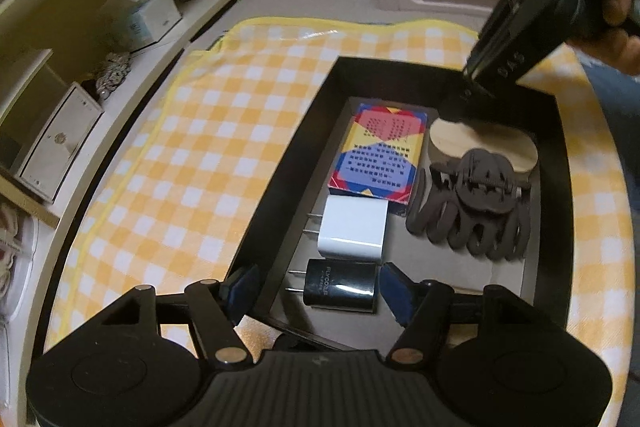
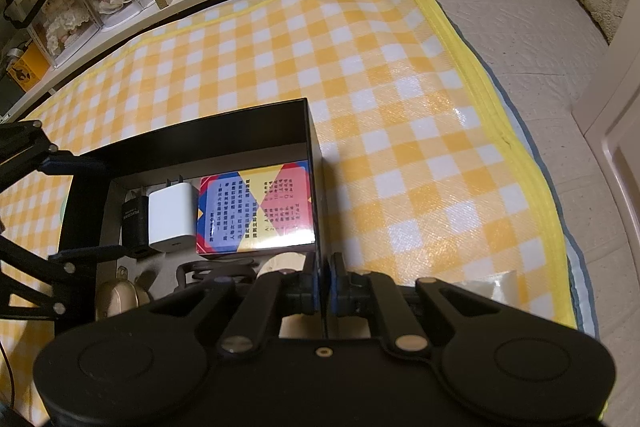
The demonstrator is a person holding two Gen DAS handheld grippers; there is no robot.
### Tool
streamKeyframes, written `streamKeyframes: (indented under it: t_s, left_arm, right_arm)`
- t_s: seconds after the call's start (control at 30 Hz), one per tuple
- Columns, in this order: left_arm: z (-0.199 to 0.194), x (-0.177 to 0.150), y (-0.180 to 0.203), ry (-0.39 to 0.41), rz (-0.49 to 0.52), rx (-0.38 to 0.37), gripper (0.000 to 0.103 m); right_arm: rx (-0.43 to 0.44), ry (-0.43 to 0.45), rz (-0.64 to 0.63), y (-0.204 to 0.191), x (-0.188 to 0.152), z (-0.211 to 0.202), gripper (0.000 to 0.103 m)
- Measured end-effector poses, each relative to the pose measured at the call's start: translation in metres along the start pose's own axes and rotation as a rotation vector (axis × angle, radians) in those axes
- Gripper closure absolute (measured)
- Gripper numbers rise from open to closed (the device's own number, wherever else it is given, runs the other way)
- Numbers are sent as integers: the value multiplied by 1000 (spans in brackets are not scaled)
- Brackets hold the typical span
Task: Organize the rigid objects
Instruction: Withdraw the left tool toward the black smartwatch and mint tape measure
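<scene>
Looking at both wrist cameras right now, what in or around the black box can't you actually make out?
- Hair claw: right wrist view shows only a sliver behind the right gripper.
- Wooden oval piece: far end covered by the right gripper's fingers in the left wrist view.
- Card box: print too small and blurred to read.
- Black charger: small print under its brand illegible.

Black tray [image 1: 304,131] with five items laid flat inside

In the left wrist view: a colourful card box [image 1: 376,155] at 12 o'clock of centre, a white charger [image 1: 352,229] just below it, a black charger [image 1: 340,285] at 6 o'clock with prongs pointing to 9, a wooden oval block [image 1: 484,147] at 2 o'clock, and a brown hair claw [image 1: 472,211] overlapping its near edge.
</scene>
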State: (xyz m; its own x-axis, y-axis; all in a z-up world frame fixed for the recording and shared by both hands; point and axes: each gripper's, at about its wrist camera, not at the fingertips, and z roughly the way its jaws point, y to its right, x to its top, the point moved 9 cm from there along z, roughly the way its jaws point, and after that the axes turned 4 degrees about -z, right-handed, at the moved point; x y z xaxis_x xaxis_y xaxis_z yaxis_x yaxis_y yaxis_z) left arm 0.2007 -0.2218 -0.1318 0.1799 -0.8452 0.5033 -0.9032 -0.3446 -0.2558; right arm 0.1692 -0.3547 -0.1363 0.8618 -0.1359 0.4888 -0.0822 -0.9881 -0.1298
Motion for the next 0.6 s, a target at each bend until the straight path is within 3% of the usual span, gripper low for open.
streamKeyframes:
  t_s: [0.2, 0.5, 0.6]
  left_arm:
    - [-20, 2, -6, 42, -132, -22, 31]
    - [-50, 4, 4, 101, -260, -73, 28]
    - [-61, 4, 9, 120, -286, -80, 22]
  right_arm:
    - [1, 0, 2, 0, 0, 1, 96]
    - [1, -1, 2, -1, 0, 1, 97]
    - [1, -1, 1, -1, 0, 1, 97]
